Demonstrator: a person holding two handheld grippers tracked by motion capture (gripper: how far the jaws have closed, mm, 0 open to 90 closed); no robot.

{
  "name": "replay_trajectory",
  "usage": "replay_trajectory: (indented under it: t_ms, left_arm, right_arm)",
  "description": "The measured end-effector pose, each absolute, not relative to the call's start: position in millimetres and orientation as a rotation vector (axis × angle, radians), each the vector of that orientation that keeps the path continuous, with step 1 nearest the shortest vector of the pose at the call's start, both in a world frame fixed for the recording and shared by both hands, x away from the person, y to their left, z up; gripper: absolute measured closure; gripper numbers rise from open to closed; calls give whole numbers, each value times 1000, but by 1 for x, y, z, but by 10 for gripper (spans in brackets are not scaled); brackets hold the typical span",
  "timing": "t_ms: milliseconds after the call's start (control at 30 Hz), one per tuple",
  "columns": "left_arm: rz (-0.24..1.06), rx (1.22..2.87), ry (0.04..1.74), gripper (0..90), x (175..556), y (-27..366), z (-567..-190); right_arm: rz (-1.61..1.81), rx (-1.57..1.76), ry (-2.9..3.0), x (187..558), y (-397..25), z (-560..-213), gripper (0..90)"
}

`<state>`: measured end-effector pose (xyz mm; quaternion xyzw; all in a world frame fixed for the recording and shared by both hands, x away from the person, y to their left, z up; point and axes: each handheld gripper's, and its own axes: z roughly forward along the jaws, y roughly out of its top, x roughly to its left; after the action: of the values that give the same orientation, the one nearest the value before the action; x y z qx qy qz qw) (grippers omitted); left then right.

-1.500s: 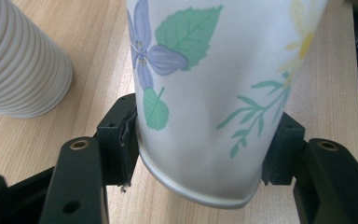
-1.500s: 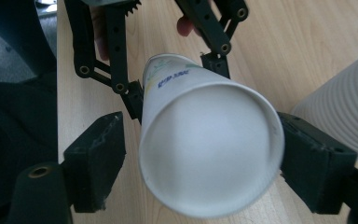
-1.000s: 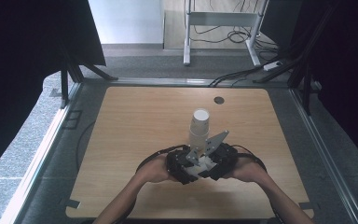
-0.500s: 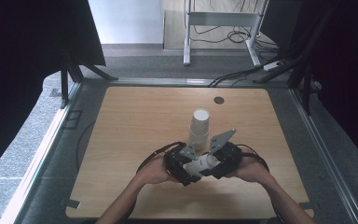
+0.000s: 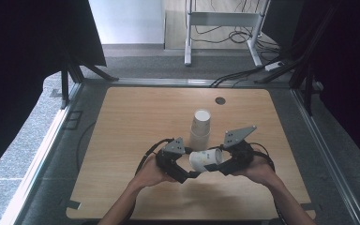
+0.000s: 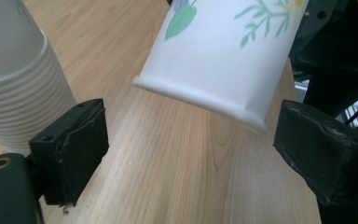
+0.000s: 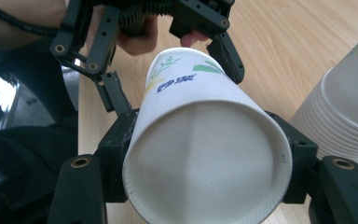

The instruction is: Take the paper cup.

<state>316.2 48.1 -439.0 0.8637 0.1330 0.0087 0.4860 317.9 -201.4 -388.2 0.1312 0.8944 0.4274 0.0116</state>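
Observation:
A stack of white paper cups (image 5: 200, 124) stands upright in the middle of the wooden table (image 5: 122, 122). Just in front of it, a single flower-printed cup (image 5: 205, 159) is held on its side above the table. My right gripper (image 5: 221, 165) is shut on this cup near its rim, with the open mouth facing its camera (image 7: 205, 158). My left gripper (image 5: 188, 172) is open, its pads (image 6: 74, 149) either side of the cup's base (image 6: 223, 56) without touching it. The stack also appears beside each gripper (image 6: 14, 88) (image 7: 349, 107).
A small dark round disc (image 5: 220, 100) lies near the table's far edge. Black cables trail from both grippers toward the near edge. Metal frame rails run along the table's sides, and a white stand (image 5: 220, 18) is on the floor beyond.
The single cup has come away from the stack and now lies sideways between the grippers. The right gripper has shifted right and slightly toward the person.

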Motion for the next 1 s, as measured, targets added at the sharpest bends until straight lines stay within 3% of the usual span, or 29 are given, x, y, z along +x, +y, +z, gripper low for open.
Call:
replay_trajectory:
  t_ms: [500, 1000]
  left_arm:
    - [-15, 2047, 245, 165, 316, 39, -443]
    - [-26, 2047, 186, 351, 314, 39, -444]
  right_arm:
    - [1529, 420, 2746, 313, -217, -398, 365]
    - [1525, 399, 2775, 315, -217, -401, 364]
